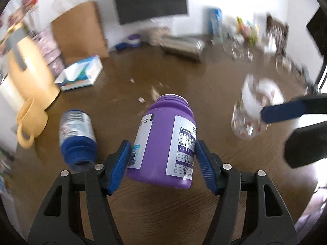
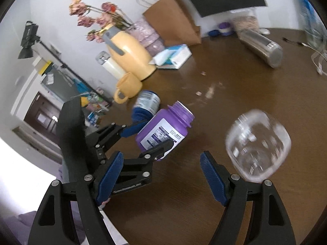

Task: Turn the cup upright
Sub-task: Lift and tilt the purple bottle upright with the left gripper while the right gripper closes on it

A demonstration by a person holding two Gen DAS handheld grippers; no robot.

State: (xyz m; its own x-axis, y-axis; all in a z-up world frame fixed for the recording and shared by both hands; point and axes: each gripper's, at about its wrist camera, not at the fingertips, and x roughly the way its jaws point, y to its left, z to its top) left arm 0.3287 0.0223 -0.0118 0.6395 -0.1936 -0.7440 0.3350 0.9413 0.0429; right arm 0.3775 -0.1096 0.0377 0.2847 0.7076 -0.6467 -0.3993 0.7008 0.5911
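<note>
My left gripper [image 1: 162,157] is gripping the purple plastic bottle with a white printed label [image 1: 163,140]: its blue ribbed fingers [image 1: 120,163] are pressing on both sides of the body, spread about as wide as the bottle. The bottle is tilting, capless threaded neck pointing up and away, base lifted off the brown wooden table [image 1: 163,214]. From the right wrist view I am seeing the same bottle [image 2: 163,128] leaning in the left gripper [image 2: 151,136], clear of the wood.

My right gripper [image 2: 161,175] is standing wide open, fingers [image 2: 212,179] holding nothing. The clear glass cup [image 2: 258,146] is just beyond the right-hand finger, blurred, and I cannot tell whether it is touching the finger or which way its mouth is facing. In the left view the cup [image 1: 251,114] is showing beside the blue tip of my right gripper [image 1: 282,112], blurred too.

A blue plastic bottle with a pale label [image 1: 76,136] is lying on its side left of the purple one. Further left a yellow mug [image 1: 30,122] is sitting by a yellow thermos jug [image 1: 30,69]. A tissue box [image 1: 81,73], a brown paper bag [image 1: 79,30] and a steel flask on its side [image 1: 184,47] are lying toward the white wall.
</note>
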